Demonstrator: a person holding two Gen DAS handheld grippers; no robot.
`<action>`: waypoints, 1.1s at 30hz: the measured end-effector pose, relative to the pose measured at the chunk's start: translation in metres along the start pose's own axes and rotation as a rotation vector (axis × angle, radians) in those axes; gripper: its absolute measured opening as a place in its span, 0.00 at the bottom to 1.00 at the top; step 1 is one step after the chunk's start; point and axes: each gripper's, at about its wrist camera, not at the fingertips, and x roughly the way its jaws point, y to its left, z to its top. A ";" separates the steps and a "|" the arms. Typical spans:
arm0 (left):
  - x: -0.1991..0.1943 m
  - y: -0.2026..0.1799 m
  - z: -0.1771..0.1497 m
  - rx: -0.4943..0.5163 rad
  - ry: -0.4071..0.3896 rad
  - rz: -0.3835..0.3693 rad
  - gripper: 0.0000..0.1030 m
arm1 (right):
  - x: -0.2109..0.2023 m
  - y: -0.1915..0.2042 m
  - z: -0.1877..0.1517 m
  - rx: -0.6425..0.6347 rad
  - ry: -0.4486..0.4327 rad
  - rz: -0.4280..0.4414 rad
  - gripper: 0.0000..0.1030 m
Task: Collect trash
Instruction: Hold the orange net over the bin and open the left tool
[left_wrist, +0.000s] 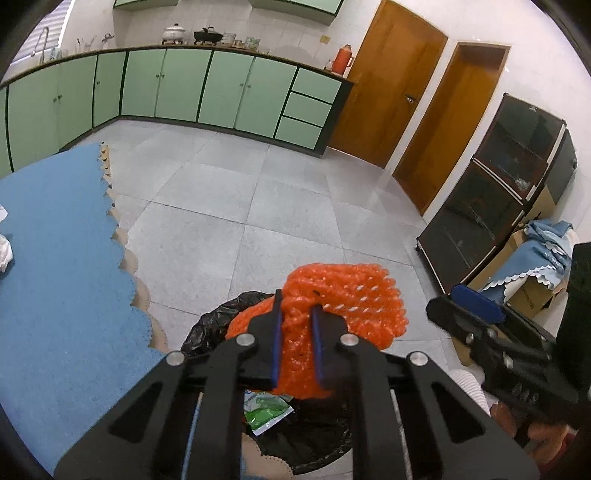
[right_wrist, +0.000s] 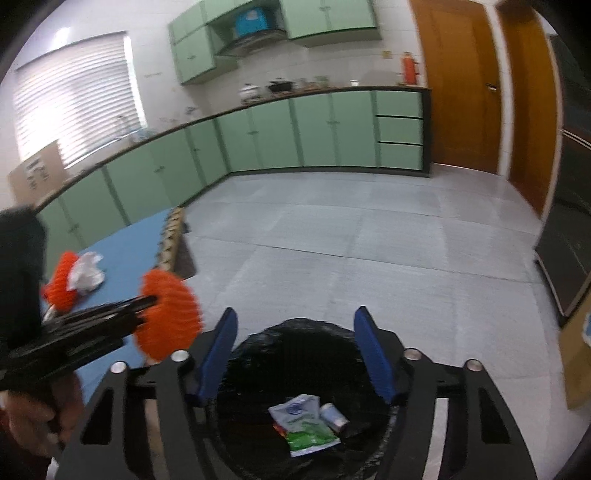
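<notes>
Jaws of left gripper (left_wrist: 297, 308) clamped on orange foam net (left_wrist: 343, 295), centre-bottom of left view, above black-lined trash bin (right_wrist: 258, 339). Right gripper (right_wrist: 295, 354) jaws wide, empty, over bin at bottom centre. Bin holds green-white wrapper (right_wrist: 306, 432) and small can (right_wrist: 332, 417). Remaining on blue table mat (right_wrist: 129, 251), left edge: crumpled white paper (right_wrist: 86, 277), second orange net (right_wrist: 61, 284). Task roughly halfway.

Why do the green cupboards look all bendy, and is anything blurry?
Left wrist view: the fisheye lens bends the green cupboards into a curve. Right wrist view: the orange foam net held by the left gripper is smeared with blur, and the window glares white.
</notes>
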 end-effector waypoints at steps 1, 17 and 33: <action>0.000 0.001 -0.001 0.003 0.002 -0.002 0.11 | 0.001 0.004 -0.001 -0.013 0.005 0.011 0.53; 0.004 -0.010 -0.008 0.066 -0.001 0.038 0.11 | 0.007 0.016 -0.002 -0.044 0.034 0.051 0.44; 0.007 -0.011 -0.006 0.039 0.026 -0.016 0.77 | 0.007 -0.019 -0.004 0.011 0.035 -0.062 0.44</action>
